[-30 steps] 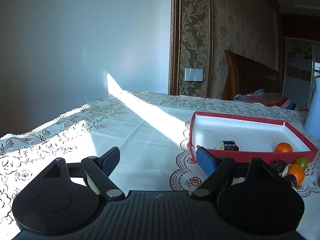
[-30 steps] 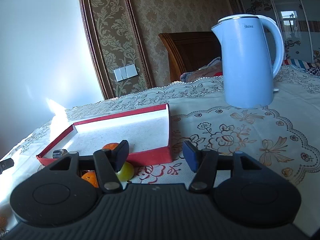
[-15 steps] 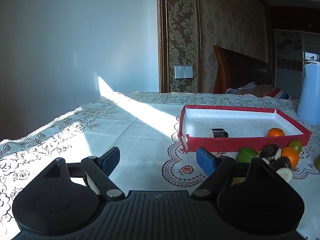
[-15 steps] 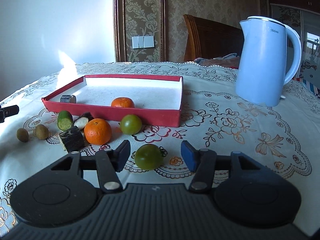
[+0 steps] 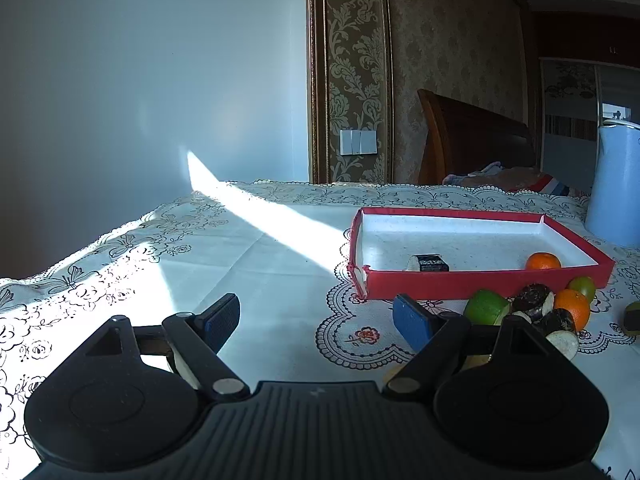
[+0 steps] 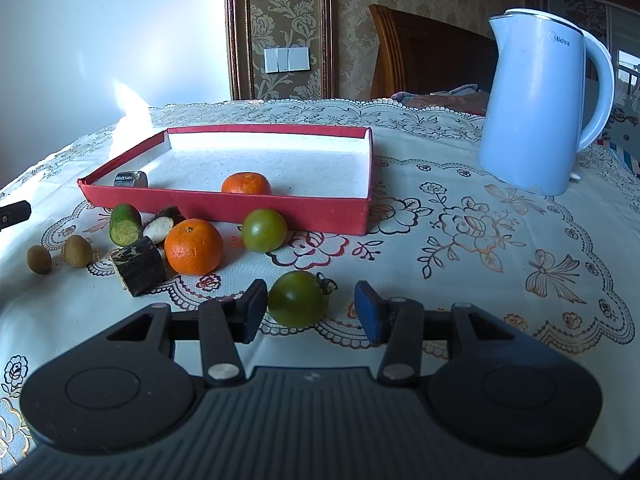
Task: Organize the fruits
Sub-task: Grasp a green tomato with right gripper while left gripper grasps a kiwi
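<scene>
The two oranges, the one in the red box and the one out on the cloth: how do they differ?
The orange in the red box lies inside the red box, half hidden by its wall; the orange on the cloth sits outside among cut pieces, fully visible. The boxed one looks flatter, the outer one rounder. Both are bright orange and untouched by the tongs.

Orange [image 6: 246,183] in tray [image 6: 224,204]; tomato [image 6: 264,229] before tray; kettle [image 6: 544,104] right of tray.

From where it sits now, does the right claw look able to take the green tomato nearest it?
Probably yes. The right claw is open, with the green tomato lying between its fingers on the tablecloth. Nothing stands in the way; the orange and dark cut piece sit off to the left.
</scene>
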